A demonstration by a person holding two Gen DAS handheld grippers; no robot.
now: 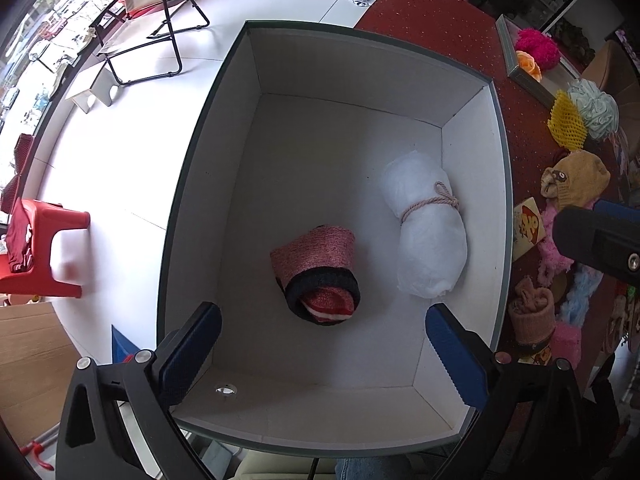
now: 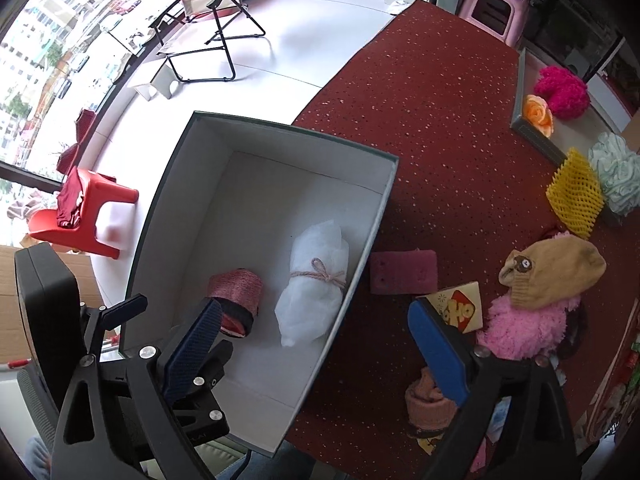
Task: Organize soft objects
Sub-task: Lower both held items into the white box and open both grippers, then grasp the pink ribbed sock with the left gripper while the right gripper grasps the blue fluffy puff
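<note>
A large white box (image 1: pixel 472 152) (image 2: pixel 372 216) stands on the red table. Inside lie a rolled pink-and-black knit item (image 1: pixel 316 272) (image 2: pixel 236 292) and a white bundle tied with cord (image 1: pixel 428 232) (image 2: pixel 312 292). My left gripper (image 1: pixel 320 352) is open and empty, above the box's near end. My right gripper (image 2: pixel 316 352) is open and empty over the box's right wall. To the right lie a tan knit hat (image 2: pixel 556 276) (image 1: pixel 576 184), a pink fluffy item (image 2: pixel 524 328), a rolled pink sock (image 2: pixel 428 404) (image 1: pixel 532 312) and a maroon sponge (image 2: pixel 404 272).
A small yellow-red carton (image 2: pixel 460 308) sits by the hat. A yellow foam net (image 2: pixel 576 196), pale blue pouf (image 2: pixel 616 176), and a tray (image 2: pixel 536 136) with an orange rose (image 2: pixel 540 116) and magenta pouf (image 2: pixel 560 92) lie at far right. A red stool (image 2: pixel 84 216) and folding chair (image 2: pixel 208 12) stand on the floor.
</note>
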